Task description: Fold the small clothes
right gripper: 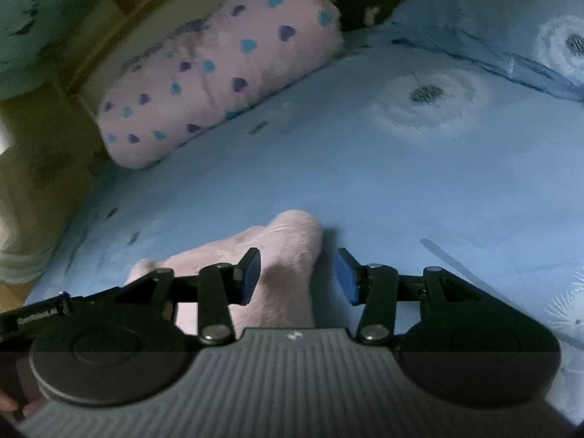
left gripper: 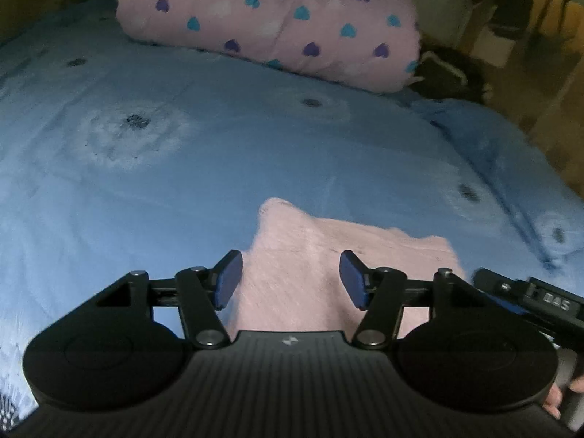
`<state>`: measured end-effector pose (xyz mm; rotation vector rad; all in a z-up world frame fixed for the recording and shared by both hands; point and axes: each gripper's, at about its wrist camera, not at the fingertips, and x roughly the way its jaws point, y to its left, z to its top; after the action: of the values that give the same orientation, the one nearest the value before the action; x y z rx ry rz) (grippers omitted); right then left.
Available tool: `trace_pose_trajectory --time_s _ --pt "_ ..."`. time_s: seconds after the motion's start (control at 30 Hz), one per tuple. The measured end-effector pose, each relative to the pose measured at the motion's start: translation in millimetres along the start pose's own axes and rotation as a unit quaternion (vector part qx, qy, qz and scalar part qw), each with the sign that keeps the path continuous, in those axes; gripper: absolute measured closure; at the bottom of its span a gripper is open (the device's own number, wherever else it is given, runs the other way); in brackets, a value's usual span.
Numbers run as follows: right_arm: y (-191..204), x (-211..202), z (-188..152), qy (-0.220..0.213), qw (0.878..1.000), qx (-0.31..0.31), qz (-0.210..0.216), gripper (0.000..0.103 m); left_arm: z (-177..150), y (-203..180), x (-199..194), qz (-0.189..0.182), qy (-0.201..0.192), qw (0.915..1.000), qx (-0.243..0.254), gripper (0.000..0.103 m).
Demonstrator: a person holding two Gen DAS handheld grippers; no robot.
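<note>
A small pale pink fleecy garment (left gripper: 292, 241) lies flat on the blue bedsheet (left gripper: 182, 168), close in front of both tools. My left gripper (left gripper: 290, 266) hovers over its near part, open, with the cloth showing in the wide gap between the blue pads and neither pad pressing on it. In the right wrist view the same pink garment (right gripper: 288, 233) ends in a rounded, bunched edge. My right gripper (right gripper: 297, 262) is open over that edge; the left pad overlaps the cloth and the right pad stands over bare sheet. The near part of the garment is hidden under both tool bodies.
A rolled pink quilt with purple and teal hearts (left gripper: 277, 18) lies across the far side of the bed. A blue pillow (right gripper: 492, 18) sits at the far right, with a dark bundle (left gripper: 449, 69) beside the quilt. Wooden boards border the bed.
</note>
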<state>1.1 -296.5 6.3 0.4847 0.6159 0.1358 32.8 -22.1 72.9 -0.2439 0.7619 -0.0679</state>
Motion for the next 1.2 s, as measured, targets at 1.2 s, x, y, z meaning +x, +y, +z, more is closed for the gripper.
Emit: trace_pose_trajectory --time_s 1.2 --pt "35.2 -107.7 -84.7 0.026 0.992 -0.119 0.016 0.03 -112.5 -1.4 -107.5 0.035 0.044 0.9948 0.084 0.005"
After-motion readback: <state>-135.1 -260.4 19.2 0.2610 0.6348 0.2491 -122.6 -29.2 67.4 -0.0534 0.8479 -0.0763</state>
